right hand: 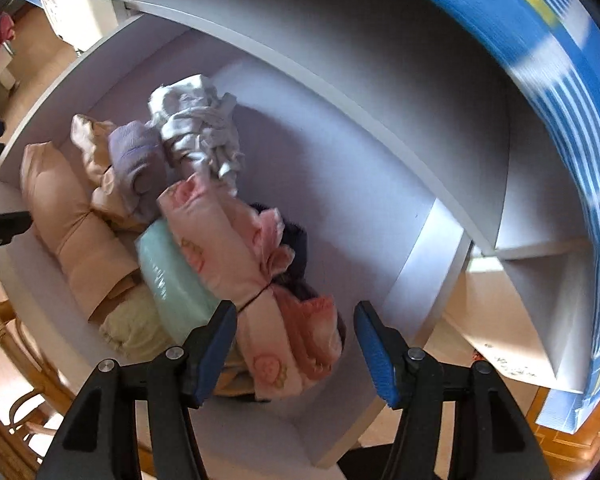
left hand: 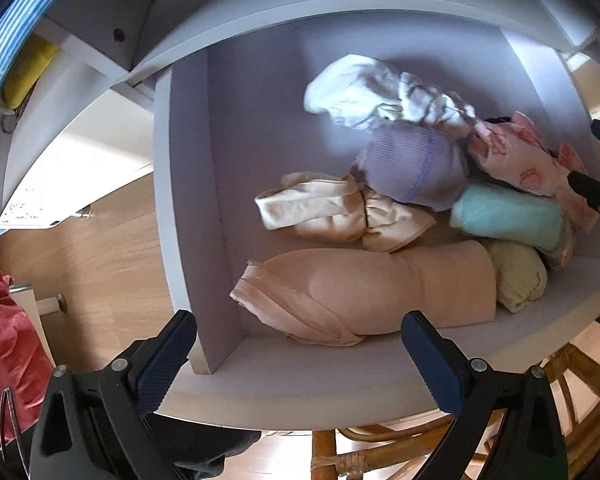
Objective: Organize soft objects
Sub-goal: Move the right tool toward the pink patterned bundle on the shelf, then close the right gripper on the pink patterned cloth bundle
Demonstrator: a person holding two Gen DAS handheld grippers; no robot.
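Observation:
Several rolled soft bundles lie in a white shelf cubby point(left hand: 228, 208). A long beige roll point(left hand: 364, 292) lies at the front. Behind it are a cream bundle point(left hand: 332, 208), a lilac one point(left hand: 412, 164), a white one point(left hand: 380, 92), a mint one point(left hand: 508, 216), a pale green one point(left hand: 516, 276) and a pink patterned roll point(right hand: 236, 252). My left gripper point(left hand: 296, 344) is open and empty in front of the beige roll. My right gripper point(right hand: 296, 344) is open, its fingers on either side of the pink roll's near end.
The cubby's left wall point(left hand: 188, 240) stands just beyond my left finger. Its right wall point(right hand: 424, 276) stands right of the pink roll. A rattan chair point(left hand: 380, 452) sits below the shelf. A red cloth point(left hand: 4, 344) hangs at far left. A blue striped fabric point(right hand: 560, 92) is at upper right.

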